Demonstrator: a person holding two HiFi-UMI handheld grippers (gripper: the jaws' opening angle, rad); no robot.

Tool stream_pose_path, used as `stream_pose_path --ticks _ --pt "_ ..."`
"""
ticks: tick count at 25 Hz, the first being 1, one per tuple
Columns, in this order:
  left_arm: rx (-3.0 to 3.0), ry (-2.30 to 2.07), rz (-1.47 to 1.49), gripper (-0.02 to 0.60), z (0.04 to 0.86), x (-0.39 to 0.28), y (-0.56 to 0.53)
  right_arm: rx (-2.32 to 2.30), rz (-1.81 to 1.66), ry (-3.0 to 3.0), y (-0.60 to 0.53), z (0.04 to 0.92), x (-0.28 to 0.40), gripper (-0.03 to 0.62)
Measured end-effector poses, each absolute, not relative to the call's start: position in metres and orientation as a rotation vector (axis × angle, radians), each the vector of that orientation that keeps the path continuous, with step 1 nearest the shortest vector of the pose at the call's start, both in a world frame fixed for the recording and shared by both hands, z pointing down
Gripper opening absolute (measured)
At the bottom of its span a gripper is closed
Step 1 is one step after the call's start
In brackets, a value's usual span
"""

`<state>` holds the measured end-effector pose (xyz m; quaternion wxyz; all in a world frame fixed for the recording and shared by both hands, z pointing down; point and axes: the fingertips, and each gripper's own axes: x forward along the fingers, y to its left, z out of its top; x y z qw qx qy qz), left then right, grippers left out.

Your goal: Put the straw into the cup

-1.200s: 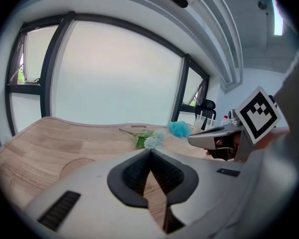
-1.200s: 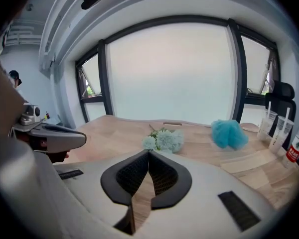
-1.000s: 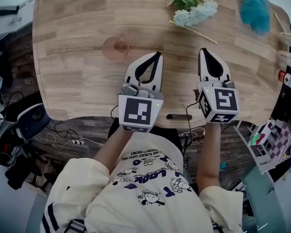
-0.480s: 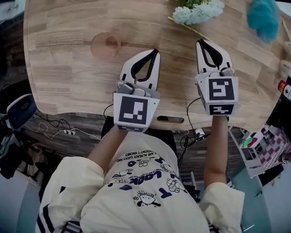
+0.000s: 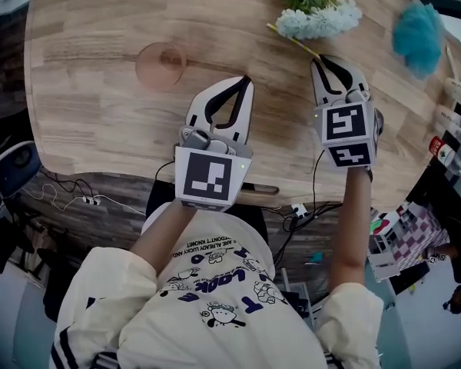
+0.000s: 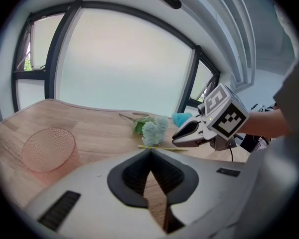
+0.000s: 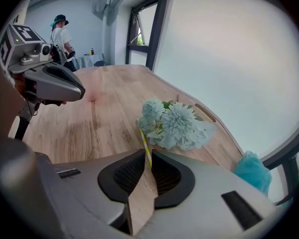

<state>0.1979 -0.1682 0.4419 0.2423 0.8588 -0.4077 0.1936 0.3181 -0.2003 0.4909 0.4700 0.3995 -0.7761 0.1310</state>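
straw [image 7: 143, 142]: far end behind flowers [image 7: 175, 123], right gripper view | right gripper [image 7: 148, 154]: jaws' hold on straw unclear

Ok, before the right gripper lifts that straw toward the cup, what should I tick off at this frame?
1. Straw near end sits between the right gripper tips: ok.
2. Firm clamp on the straw: cannot tell; the jaws stand nearly together around it.
3. Cup upright, mouth open: ok.
4. Left gripper shut, empty, clear of the cup: ok.
5. Straw's far end free: not ok; it lies against the flowers and may drag them.
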Motion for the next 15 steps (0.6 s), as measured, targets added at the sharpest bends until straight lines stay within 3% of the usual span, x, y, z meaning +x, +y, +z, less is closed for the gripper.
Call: stream_pose_path --ticks 15 --pt "2.268 -1.133 0.512 0.028 0.455 0.179 -0.169 0.68 0.28 -1.745 -0.201 0.525 0.323 0.086"
